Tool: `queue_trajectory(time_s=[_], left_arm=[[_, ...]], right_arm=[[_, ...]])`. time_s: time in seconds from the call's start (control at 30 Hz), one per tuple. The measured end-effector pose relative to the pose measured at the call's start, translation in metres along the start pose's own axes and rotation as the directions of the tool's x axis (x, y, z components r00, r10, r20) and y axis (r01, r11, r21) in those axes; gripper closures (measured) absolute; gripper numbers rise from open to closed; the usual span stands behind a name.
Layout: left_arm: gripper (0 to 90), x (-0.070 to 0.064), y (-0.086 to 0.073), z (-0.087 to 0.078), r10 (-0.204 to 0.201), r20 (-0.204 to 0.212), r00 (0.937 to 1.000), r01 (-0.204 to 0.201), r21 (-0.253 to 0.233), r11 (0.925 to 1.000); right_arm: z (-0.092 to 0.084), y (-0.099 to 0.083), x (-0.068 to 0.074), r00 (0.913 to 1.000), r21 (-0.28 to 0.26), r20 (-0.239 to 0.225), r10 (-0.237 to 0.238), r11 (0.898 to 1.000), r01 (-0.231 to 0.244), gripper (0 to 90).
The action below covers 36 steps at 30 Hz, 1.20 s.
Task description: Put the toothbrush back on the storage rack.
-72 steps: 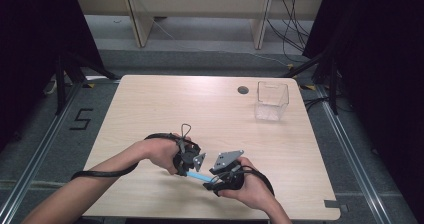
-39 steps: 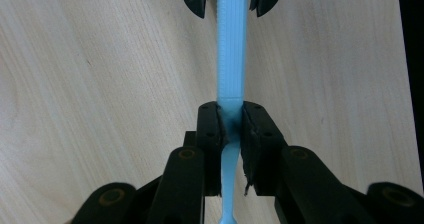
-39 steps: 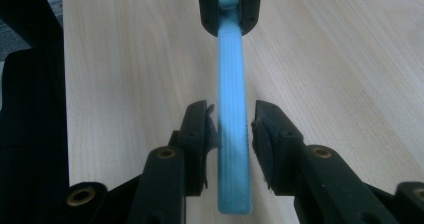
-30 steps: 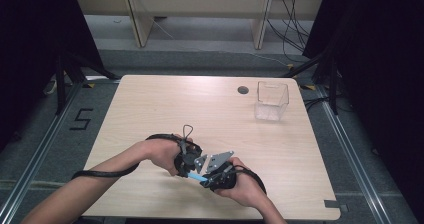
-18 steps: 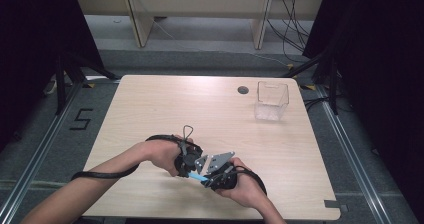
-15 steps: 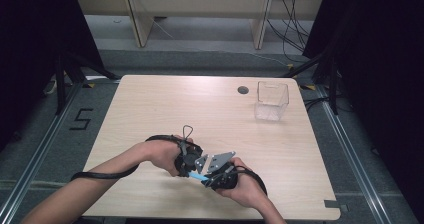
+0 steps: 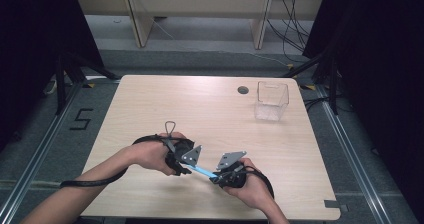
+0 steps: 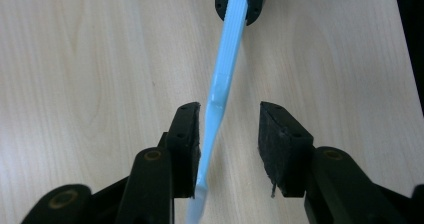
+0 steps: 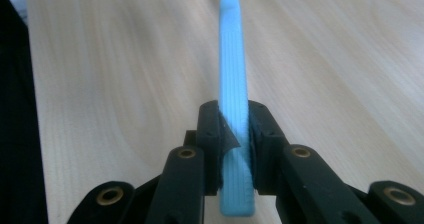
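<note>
Between the two tools, above the desk [image 7: 150,104], spans a light-blue strip [image 7: 202,171]. Right tool [image 9: 235,126] is clamped on one end; left tool [image 8: 227,134], jaws just opening, stands apart around the other end.

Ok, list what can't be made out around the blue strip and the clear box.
- Blue strip: its near end is cut off by the bottom edge in the left gripper view; what kind of tool it is stays unclear.
- Left gripper: one pad seems to brush the strip.
- Clear box: too small in the high view to tell any contents.
</note>
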<state>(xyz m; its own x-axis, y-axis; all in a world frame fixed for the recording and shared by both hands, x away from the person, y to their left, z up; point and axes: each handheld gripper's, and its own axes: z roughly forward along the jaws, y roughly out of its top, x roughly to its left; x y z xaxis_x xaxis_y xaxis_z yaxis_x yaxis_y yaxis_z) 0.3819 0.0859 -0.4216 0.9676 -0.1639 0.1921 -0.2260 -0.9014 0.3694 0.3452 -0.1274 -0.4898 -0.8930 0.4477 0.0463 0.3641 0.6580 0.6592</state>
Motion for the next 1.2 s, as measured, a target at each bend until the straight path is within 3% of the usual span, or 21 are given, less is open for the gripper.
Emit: queue_trajectory(time_s=[0.17, 0.2, 0.27, 0.4, 0.43, 0.47, 0.5, 0.53, 0.6, 0.63, 0.67, 0.8, 0.83, 0.87, 0.9, 0.93, 0.97, 1.0, 1.13, 1.17, 1.2], left_arm=[[55.9, -0.004, -0.012, -0.009, -0.064, -0.048, 0.9968, 0.059, -0.097, 0.9936], [55.3, -0.006, -0.017, -0.011, -0.104, -0.060, 0.9928, 0.094, -0.151, 0.9842], [54.4, -0.007, -0.020, -0.012, -0.114, -0.065, 0.9913, 0.102, -0.172, 0.9798], [52.9, -0.010, -0.034, -0.012, -0.182, -0.081, 0.9800, 0.153, -0.278, 0.9483], [52.2, -0.010, -0.034, -0.012, -0.182, -0.081, 0.9800, 0.153, -0.278, 0.9483], [50.8, -0.011, -0.040, -0.010, -0.215, -0.078, 0.9735, 0.181, -0.313, 0.9325], [49.0, -0.011, -0.040, -0.010, -0.215, -0.078, 0.9735, 0.181, -0.313, 0.9325], [47.6, -0.012, -0.046, -0.007, -0.251, -0.083, 0.9645, 0.207, -0.354, 0.9120], [43.4, -0.012, -0.048, -0.005, -0.264, -0.084, 0.9607, 0.217, -0.368, 0.9044], [41.6, -0.014, -0.052, -0.002, -0.312, -0.081, 0.9466, 0.252, -0.418, 0.8728], [40.9, -0.014, -0.052, -0.002, -0.312, -0.081, 0.9466, 0.252, -0.418, 0.8728], [36.6, -0.014, -0.060, 0.006, -0.422, -0.045, 0.9055, 0.341, -0.515, 0.7865], [36.5, -0.014, -0.060, 0.006, -0.422, -0.045, 0.9055, 0.341, -0.515, 0.7865], [37.3, -0.014, -0.062, 0.008, -0.442, -0.037, 0.8960, 0.356, -0.535, 0.7660], [37.3, -0.013, -0.063, 0.008, -0.450, -0.037, 0.8923, 0.361, -0.539, 0.7608], [39.2, -0.012, -0.064, 0.010, -0.471, -0.018, 0.8819, 0.382, -0.560, 0.7356], [39.2, -0.009, -0.066, 0.011, -0.492, -0.002, 0.8703, 0.403, -0.573, 0.7138], [39.1, -0.009, -0.066, 0.011, -0.492, -0.002, 0.8703, 0.403, -0.573, 0.7138], [37.4, -0.003, -0.067, 0.014, -0.547, 0.027, 0.8365, 0.442, -0.624, 0.6446], [35.6, 0.001, -0.068, 0.015, -0.575, 0.043, 0.8172, 0.461, -0.646, 0.6075], [34.9, 0.001, -0.068, 0.015, -0.575, 0.043, 0.8172, 0.461, -0.646, 0.6075]], right_arm=[[-0.008, -0.008, -0.004, 0.9968, -0.060, 0.048, 0.064, 0.996, -0.061, 78.7], [-0.012, -0.010, -0.006, 0.9949, -0.074, 0.061, 0.081, 0.994, -0.076, 78.7], [-0.016, -0.012, -0.009, 0.9922, -0.107, 0.088, 0.088, 0.991, -0.079, 78.7], [-0.023, -0.016, -0.015, 0.9837, -0.180, 0.132, 0.122, 0.979, -0.097, 78.7], [-0.024, -0.016, -0.017, 0.9817, -0.199, 0.148, 0.120, 0.976, -0.090, 78.7], [-0.025, -0.016, -0.016, 0.9775, -0.222, 0.150, 0.148, 0.969, -0.113, 78.7], [-0.025, -0.016, -0.016, 0.9775, -0.222, 0.150, 0.148, 0.969, -0.113, 78.7], [-0.028, -0.016, -0.019, 0.9733, -0.259, 0.174, 0.150, 0.961, -0.102, 78.7], [-0.031, -0.016, -0.019, 0.9659, -0.292, 0.189, 0.177, 0.949, -0.116, 78.7], [-0.032, -0.015, -0.020, 0.9621, -0.314, 0.196, 0.190, 0.942, -0.122, 78.6], [-0.032, -0.015, -0.020, 0.9621, -0.314, 0.196, 0.190, 0.942, -0.122, 78.6], [-0.038, -0.011, -0.021, 0.9463, -0.405, 0.227, 0.231, 0.906, -0.124, 78.7], [-0.038, -0.011, -0.021, 0.9463, -0.405, 0.227, 0.231, 0.906, -0.124, 78.7], [-0.040, -0.008, -0.022, 0.9406, -0.434, 0.242, 0.238, 0.893, -0.114, 78.6], [-0.040, -0.008, -0.022, 0.9406, -0.434, 0.242, 0.238, 0.893, -0.114, 78.6], [-0.041, -0.005, -0.022, 0.9345, -0.473, 0.250, 0.253, 0.874, -0.110, 78.7], [-0.042, -0.003, -0.023, 0.9377, -0.481, 0.245, 0.246, 0.871, -0.102, 78.6], [-0.042, -0.003, -0.023, 0.9377, -0.481, 0.245, 0.246, 0.871, -0.102, 78.6], [-0.042, 0.004, -0.022, 0.9327, -0.526, 0.251, 0.259, 0.845, -0.093, 78.6], [-0.043, 0.005, -0.022, 0.9264, -0.535, 0.274, 0.258, 0.841, -0.076, 78.6], [-0.043, 0.005, -0.022, 0.9264, -0.535, 0.274, 0.258, 0.841, -0.076, 78.6]])
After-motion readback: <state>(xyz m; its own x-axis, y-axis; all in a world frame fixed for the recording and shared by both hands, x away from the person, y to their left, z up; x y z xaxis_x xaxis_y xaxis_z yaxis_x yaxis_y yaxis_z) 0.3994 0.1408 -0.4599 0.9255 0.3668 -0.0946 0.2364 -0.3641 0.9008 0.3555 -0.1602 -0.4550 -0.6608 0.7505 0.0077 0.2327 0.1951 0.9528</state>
